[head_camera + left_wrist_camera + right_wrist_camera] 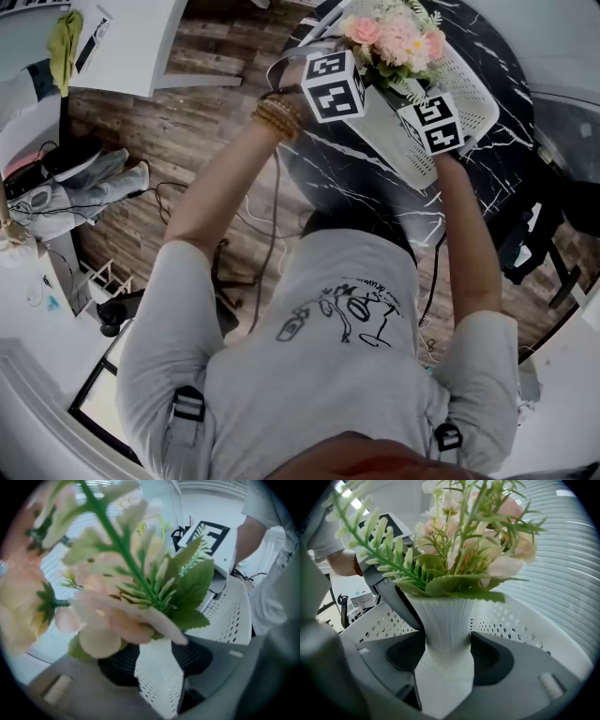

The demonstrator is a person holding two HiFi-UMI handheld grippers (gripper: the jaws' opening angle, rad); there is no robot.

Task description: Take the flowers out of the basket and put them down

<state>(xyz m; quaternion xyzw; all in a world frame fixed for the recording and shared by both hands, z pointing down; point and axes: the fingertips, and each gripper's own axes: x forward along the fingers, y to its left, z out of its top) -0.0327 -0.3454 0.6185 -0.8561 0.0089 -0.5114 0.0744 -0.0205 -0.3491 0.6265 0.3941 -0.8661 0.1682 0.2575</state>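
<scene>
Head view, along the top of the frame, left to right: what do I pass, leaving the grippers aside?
Along the top: green cloth → bead bracelet → flowers → right-hand wall of the basket.

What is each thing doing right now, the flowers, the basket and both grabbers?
flowers, upright in the vase, inside the basket
vase, upright, gripped from two sides
basket, on the table, not emptied yet
left gripper, shut on the vase
right gripper, shut on the vase
</scene>
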